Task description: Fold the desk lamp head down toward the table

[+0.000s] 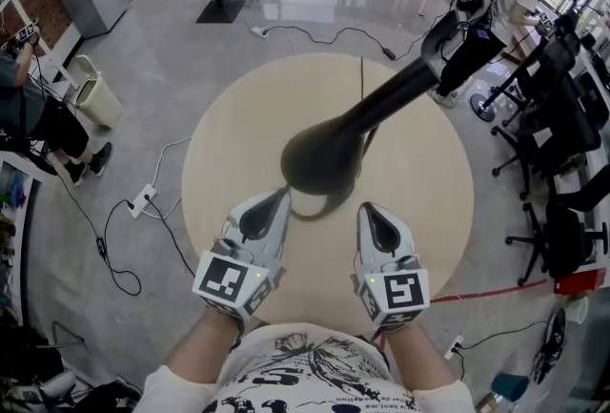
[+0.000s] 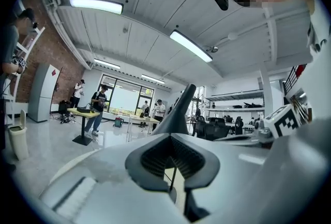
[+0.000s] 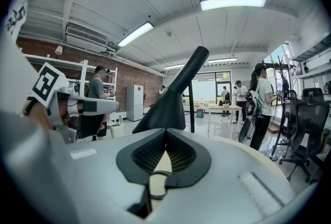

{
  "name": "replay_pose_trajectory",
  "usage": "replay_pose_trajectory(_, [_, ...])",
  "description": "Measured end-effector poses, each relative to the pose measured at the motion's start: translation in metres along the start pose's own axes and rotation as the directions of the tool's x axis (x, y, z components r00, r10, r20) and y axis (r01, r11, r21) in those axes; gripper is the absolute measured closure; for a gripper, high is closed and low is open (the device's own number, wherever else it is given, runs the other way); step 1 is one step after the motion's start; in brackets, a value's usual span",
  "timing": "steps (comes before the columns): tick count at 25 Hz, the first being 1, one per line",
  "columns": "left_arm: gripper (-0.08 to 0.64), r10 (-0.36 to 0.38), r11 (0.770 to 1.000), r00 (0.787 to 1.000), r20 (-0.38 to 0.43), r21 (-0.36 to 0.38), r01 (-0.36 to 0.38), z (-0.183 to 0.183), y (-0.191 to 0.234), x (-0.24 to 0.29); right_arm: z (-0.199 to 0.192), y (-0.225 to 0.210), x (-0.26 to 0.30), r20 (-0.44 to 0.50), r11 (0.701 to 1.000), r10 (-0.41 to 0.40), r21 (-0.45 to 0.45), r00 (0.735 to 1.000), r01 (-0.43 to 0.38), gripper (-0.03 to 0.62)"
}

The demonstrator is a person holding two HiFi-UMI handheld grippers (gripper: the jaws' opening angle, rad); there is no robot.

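A black desk lamp stands on the round beige table point(image 1: 233, 130). Its cone-shaped head point(image 1: 319, 158) hangs over the table's middle, and its arm point(image 1: 405, 87) slants up to the right. A thin dark ring point(image 1: 319, 208) lies on the table under the head. My left gripper point(image 1: 278, 196) sits just below and left of the head, shut and holding nothing. My right gripper point(image 1: 367, 210) is just below and right of it, also shut and holding nothing. The head point(image 2: 176, 114) rises just beyond the tips in the left gripper view, and the same head point(image 3: 164, 106) shows in the right gripper view.
A power strip point(image 1: 143, 199) with cables lies on the floor to the left, near a pale bin point(image 1: 95, 96). Black office chairs point(image 1: 558, 163) crowd the right side. People stand at the left and at the far right. Both grippers are near the table's front edge.
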State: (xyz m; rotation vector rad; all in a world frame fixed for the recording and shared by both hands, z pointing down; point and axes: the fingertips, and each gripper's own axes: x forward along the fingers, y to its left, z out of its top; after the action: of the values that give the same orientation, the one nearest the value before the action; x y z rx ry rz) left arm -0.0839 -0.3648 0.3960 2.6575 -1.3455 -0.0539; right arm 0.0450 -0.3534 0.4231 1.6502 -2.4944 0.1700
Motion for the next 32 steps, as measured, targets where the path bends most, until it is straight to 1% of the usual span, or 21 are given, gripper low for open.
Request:
replay_pose_trajectory(5, [0.562, 0.002, 1.000, 0.998, -0.056, -0.023, -0.004, -0.023, -0.019, -0.020, 0.003, 0.012, -0.012, 0.027, 1.000, 0.026, 0.011, 0.999, -0.026, 0.583])
replay_pose_trajectory(8, [0.561, 0.008, 1.000, 0.998, -0.059, -0.020, -0.009, -0.024, -0.025, -0.029, 0.007, 0.020, -0.023, 0.039, 0.999, 0.039, 0.001, 0.998, -0.039, 0.583])
replay_pose_trajectory(11, [0.561, 0.008, 1.000, 0.999, -0.052, -0.020, -0.009, -0.025, -0.023, -0.043, 0.006, 0.032, -0.032, 0.036, 1.000, 0.031, -0.006, 0.999, -0.031, 0.583])
replay_pose_trajectory(14, [0.561, -0.008, 0.999, 0.998, -0.056, -0.034, 0.006, -0.034, -0.024, -0.054, -0.002, 0.039, -0.041, 0.025, 1.000, 0.009, -0.008, 1.000, -0.009, 0.583])
replay_pose_trajectory(17, [0.561, -0.037, 0.998, 0.994, -0.101, -0.044, 0.032, -0.054, -0.028, -0.058, -0.018, 0.043, -0.047, -0.009, 1.000, -0.020, -0.015, 1.000, 0.020, 0.583])
replay_pose_trajectory(19, [0.561, -0.053, 0.998, 0.991, -0.120, -0.038, 0.049, -0.062, -0.035, -0.063, -0.026, 0.047, -0.053, -0.023, 1.000, -0.028, -0.008, 0.999, 0.028, 0.583])
replay_pose_trajectory(21, [0.561, -0.054, 0.998, 0.992, -0.118, -0.030, 0.051, -0.062, -0.042, -0.070, -0.031, 0.053, -0.061, -0.028, 1.000, -0.023, 0.003, 0.999, 0.023, 0.583])
replay_pose_trajectory(24, [0.561, -0.029, 0.999, 0.995, -0.099, -0.039, 0.025, -0.060, -0.052, -0.086, -0.035, 0.064, -0.076, -0.030, 1.000, 0.005, 0.008, 1.000, -0.004, 0.583])
replay_pose_trajectory(27, [0.561, -0.007, 0.999, 0.996, -0.086, -0.037, 0.004, -0.061, -0.070, -0.103, -0.035, 0.069, -0.096, -0.012, 0.999, 0.035, 0.008, 0.999, -0.035, 0.583])
replay_pose_trajectory(30, [0.561, -0.009, 1.000, 0.997, -0.081, -0.009, 0.008, -0.065, -0.104, -0.119, -0.041, 0.069, -0.129, 0.004, 0.998, 0.060, 0.016, 0.998, -0.061, 0.583])
replay_pose_trajectory(32, [0.561, 0.006, 1.000, 0.997, -0.077, 0.011, -0.006, -0.069, -0.128, -0.131, -0.049, 0.070, -0.157, 0.007, 0.997, 0.082, 0.014, 0.997, -0.082, 0.583])
